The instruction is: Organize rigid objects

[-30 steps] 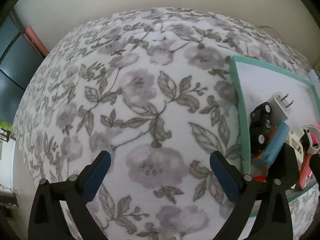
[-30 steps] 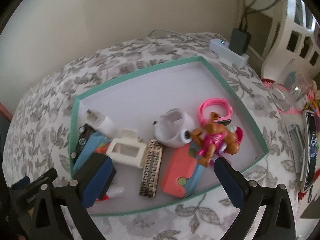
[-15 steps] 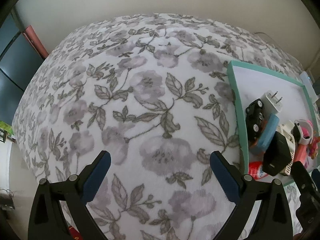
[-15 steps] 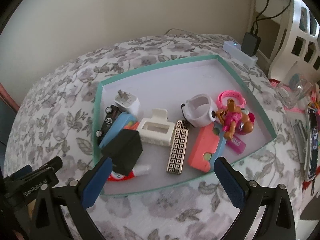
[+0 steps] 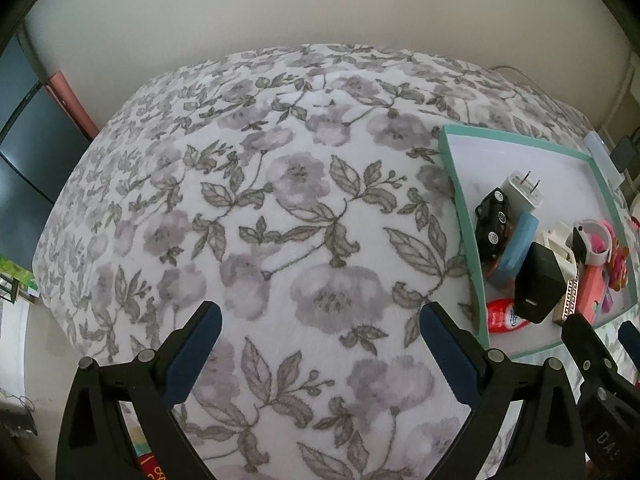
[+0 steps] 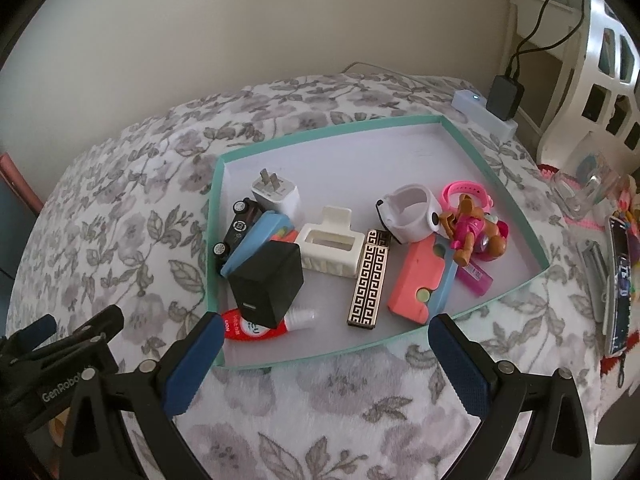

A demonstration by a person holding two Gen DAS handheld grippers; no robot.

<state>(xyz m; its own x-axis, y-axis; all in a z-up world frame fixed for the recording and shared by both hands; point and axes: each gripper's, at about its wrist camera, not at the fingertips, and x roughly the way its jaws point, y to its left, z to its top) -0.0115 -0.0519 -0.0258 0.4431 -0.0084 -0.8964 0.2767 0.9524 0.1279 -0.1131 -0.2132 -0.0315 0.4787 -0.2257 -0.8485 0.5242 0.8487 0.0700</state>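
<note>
Blue-padded and spread wide, the jaws of the right gripper [image 6: 320, 350] hold nothing; they hang over the flowered blanket [image 6: 340, 392] at the lower centre of the right wrist view, just short of the near rim of the teal-edged tray [image 6: 496, 302]. The left gripper [image 5: 320, 342] is likewise released and empty, its jaws apart over bare blanket in the lower middle of its own view, with the tray off at the right edge of that frame.

Nearest the right jaws, in the tray's lower left corner, a black charger block [image 6: 268, 282] rests partly on a red-and-white tube [image 6: 256, 326]. Just above it lie a blue case [image 6: 256, 242], a black toy car [image 6: 236, 228] and a white wall plug [image 6: 276, 194]. Toward the middle sit a cream hair claw [image 6: 330, 246] and a gold-and-black patterned bar [image 6: 370, 278]. Further right are a coral-and-blue case [image 6: 420, 282], a white watch [image 6: 412, 216], a pink band [image 6: 466, 192], a toy dog figure [image 6: 466, 226] and a small pink stick [image 6: 476, 276].

As a judgement, the gathering looks largely done: every loose rigid item seen on the blanket itself is inside the tray, and both views show no stray piece on the fabric. The clutter at the far right edge sits off the blanket; whether it belongs to the task cannot be told. What may remain is tidying the overlapping pile in the tray's left corner.
</note>
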